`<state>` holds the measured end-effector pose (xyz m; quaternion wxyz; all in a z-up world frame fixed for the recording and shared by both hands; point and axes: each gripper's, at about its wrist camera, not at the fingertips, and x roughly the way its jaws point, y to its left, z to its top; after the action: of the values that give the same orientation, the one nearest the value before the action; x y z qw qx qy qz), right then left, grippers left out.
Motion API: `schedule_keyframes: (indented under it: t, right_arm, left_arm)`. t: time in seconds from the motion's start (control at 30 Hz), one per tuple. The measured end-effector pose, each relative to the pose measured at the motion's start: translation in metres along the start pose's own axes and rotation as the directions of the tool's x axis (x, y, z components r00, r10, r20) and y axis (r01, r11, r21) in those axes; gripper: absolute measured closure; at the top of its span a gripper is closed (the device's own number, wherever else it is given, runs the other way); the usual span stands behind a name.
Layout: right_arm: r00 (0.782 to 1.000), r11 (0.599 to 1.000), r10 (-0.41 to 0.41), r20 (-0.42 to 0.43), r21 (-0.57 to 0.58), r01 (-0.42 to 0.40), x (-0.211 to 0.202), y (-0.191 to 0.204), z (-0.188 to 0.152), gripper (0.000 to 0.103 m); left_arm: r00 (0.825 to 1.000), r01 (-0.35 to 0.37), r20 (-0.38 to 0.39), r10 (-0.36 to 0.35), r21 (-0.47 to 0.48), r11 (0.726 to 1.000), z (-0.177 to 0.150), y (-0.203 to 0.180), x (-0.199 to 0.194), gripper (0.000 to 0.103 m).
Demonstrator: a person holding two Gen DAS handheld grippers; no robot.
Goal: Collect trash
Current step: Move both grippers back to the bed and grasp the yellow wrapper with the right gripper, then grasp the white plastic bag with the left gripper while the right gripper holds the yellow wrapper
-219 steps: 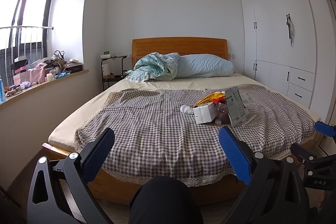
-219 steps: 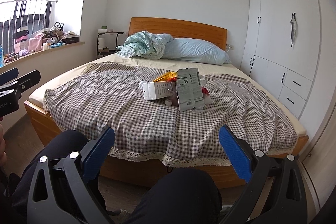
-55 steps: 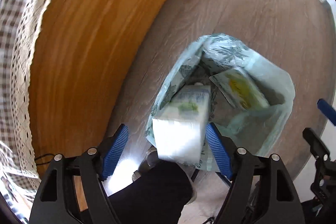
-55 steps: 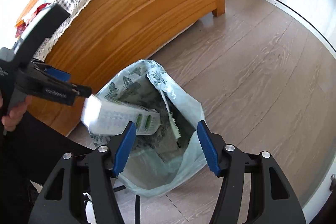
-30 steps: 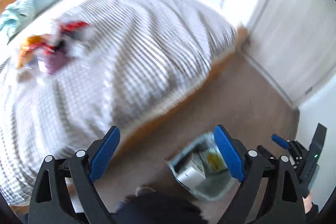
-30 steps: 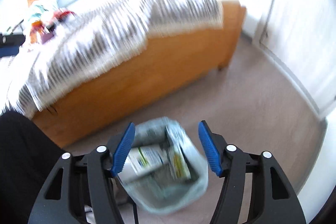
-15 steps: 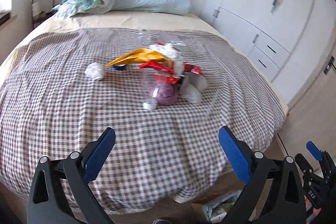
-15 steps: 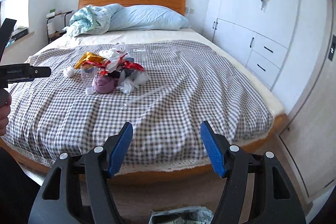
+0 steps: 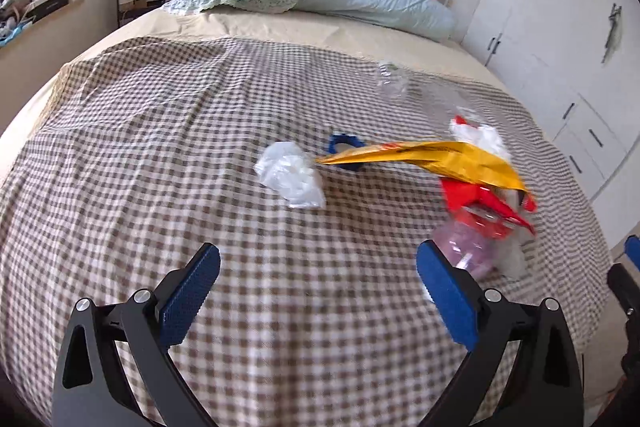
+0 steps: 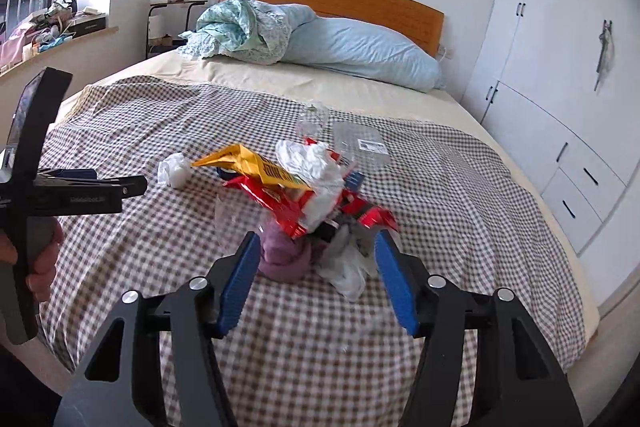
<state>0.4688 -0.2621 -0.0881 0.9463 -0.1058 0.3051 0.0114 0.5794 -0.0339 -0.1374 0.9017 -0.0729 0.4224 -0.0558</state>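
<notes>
A pile of trash lies on the checked bedspread (image 9: pixel 160 131). It holds a yellow wrapper (image 10: pixel 256 167), a red wrapper (image 10: pixel 288 211), crumpled white paper (image 10: pixel 312 167), a purple cup (image 10: pixel 284 259) and a white plastic scrap (image 10: pixel 348 267). My right gripper (image 10: pixel 316 255) hovers just short of the cup and scrap; its jaws are closing and the pads touch nothing. My left gripper (image 9: pixel 316 275) stands wide open and empty over the cloth. Ahead of it lie a white tissue wad (image 9: pixel 290 173), a blue ring (image 9: pixel 344 147) and the yellow wrapper (image 9: pixel 432 159).
A clear plastic bottle (image 9: pixel 390 81) and a clear container (image 10: pixel 360 143) lie beyond the pile. A blue pillow (image 10: pixel 360 55) and bunched quilt (image 10: pixel 244 27) sit by the headboard. White wardrobes (image 10: pixel 560 67) line the right wall. A hand (image 10: pixel 40 259) holds the left gripper.
Both grippers have moved in over the bed, closer to the trash pile. The right jaws have narrowed. The floor and the bag no longer show.
</notes>
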Motion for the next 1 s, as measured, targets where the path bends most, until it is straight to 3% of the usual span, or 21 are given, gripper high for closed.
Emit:
schedule_keyframes:
  t: [0.07, 0.17, 0.47, 0.57, 0.63, 0.7, 0.87, 1.0]
  right_arm:
    - [1.0, 1.0, 0.012, -0.018, -0.021, -0.012, 0.023, 0.011, 0.01, 0.059]
    - [0.999, 0.999, 0.005, -0.031, -0.032, -0.006, 0.051, 0.021, 0.02, 0.063]
    - [0.998, 0.999, 0.016, -0.063, -0.028, -0.018, 0.099, 0.029, 0.028, 0.078]
    - [0.997, 0.999, 0.033, -0.075, 0.001, -0.033, 0.105, 0.024, 0.029, 0.093]
    - [0.998, 0.999, 0.033, -0.056, 0.042, -0.03, 0.102, 0.02, 0.031, 0.102]
    - [1.0, 0.996, 0.027, -0.011, 0.087, -0.026, 0.09, 0.015, 0.033, 0.102]
    - [0.994, 0.987, -0.036, 0.105, 0.161, 0.019, 0.052, -0.008, 0.04, 0.102]
    - [0.986, 0.971, -0.055, 0.156, 0.24, 0.016, 0.031, -0.037, 0.04, 0.102]
  left_arm:
    - [0.999, -0.038, -0.023, 0.037, -0.067, 0.997, 0.007, 0.021, 0.014, 0.008]
    - [0.997, -0.014, -0.077, 0.001, -0.16, 0.987, 0.008, 0.047, 0.022, 0.008]
    - [0.995, 0.01, -0.097, -0.017, -0.077, 0.997, 0.01, 0.051, 0.04, 0.008]
    - [0.994, 0.029, -0.103, -0.036, -0.07, 0.997, 0.01, 0.049, 0.047, 0.008]
    - [0.993, 0.064, -0.095, -0.073, -0.087, 0.994, 0.013, 0.048, 0.051, 0.008]
    - [0.992, 0.072, -0.095, -0.081, -0.092, 0.993, 0.013, 0.046, 0.057, 0.008]
    - [0.998, 0.008, -0.055, -0.012, -0.071, 0.997, 0.025, 0.039, 0.079, 0.008]
    - [0.995, 0.052, -0.075, -0.071, -0.223, 0.973, 0.038, 0.044, 0.094, 0.009]
